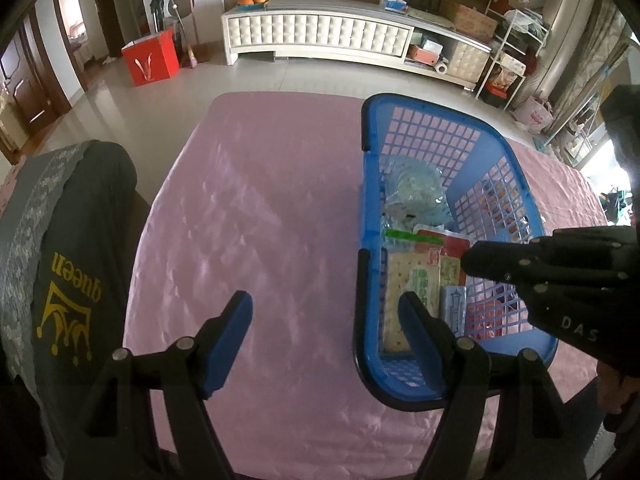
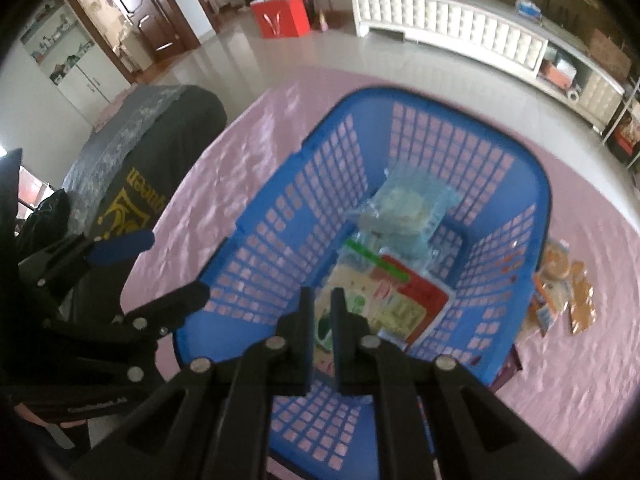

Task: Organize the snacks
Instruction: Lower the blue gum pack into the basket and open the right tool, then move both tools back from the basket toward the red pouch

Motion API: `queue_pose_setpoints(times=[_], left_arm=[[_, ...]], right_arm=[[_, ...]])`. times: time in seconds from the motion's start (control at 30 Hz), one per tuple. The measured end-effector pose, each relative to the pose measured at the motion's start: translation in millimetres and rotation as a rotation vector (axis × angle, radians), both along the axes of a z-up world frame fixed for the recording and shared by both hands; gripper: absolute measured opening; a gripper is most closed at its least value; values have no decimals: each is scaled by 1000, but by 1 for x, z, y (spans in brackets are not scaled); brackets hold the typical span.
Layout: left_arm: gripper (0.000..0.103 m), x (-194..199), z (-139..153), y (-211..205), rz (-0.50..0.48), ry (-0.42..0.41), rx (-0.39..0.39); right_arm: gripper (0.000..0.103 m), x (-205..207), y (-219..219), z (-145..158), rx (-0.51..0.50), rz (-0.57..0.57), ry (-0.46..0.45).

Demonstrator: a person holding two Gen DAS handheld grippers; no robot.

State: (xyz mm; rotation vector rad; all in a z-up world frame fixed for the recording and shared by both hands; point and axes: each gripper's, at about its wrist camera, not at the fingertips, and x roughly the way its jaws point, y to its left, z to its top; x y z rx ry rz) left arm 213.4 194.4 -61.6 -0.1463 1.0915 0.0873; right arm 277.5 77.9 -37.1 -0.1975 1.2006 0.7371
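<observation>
A blue basket (image 1: 448,216) is seen standing on the pink tabletop (image 1: 260,208), toward its right side in the left wrist view. Several snack packs are held in it: a pale blue bag (image 2: 404,208) lies at the far end, and a cracker pack (image 1: 412,292) with red and green print lies at the near end, with a small blue-grey pack (image 1: 454,308) just beside it.

The left gripper (image 1: 326,340) is held at the basket's near left corner with its fingers wide apart; one blue pad is seen over bare cloth, the other in front of the basket's near rim. Nothing is gripped.

The right gripper (image 2: 322,332) is held above the basket's near end, its fingers drawn almost together with a narrow gap and nothing between them.

More snack packets (image 2: 560,288) are left on the tabletop just outside the basket's right wall. A dark cloth (image 1: 76,264) with gold print is draped at the tabletop's left edge.
</observation>
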Motion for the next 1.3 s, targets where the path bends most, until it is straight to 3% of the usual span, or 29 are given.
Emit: queue_pose_setpoints(times=[0.17, 0.27, 0.37, 0.43, 0.47, 0.63, 0.87, 1.2, 1.3], left_arm=[[74, -8, 7, -6, 3, -9, -8], [74, -14, 12, -13, -6, -16, -1], [74, -24, 23, -27, -19, -35, 4], [74, -28, 29, -35, -26, -46, 8], [74, -31, 33, -40, -30, -52, 12], [74, -41, 48, -69, -58, -76, 19], [74, -51, 56, -112, -107, -100, 21], [74, -72, 22, -166, -141, -68, -46], [74, -79, 10, -184, -159, -64, -19]], right_arm=[[12, -5, -8, 2, -40, -17, -7], [24, -11, -21, 10, -35, -36, -9], [45, -20, -37, 24, -31, -62, -44], [69, -25, -45, 33, -32, -78, -81], [71, -30, -53, 40, -29, -89, -105], [80, -48, -89, 66, -16, -128, -166], [84, -65, -145, 73, -50, -228, -201], [84, -87, -209, 47, -34, -299, -175], [84, -97, -221, 37, -17, -320, -200]])
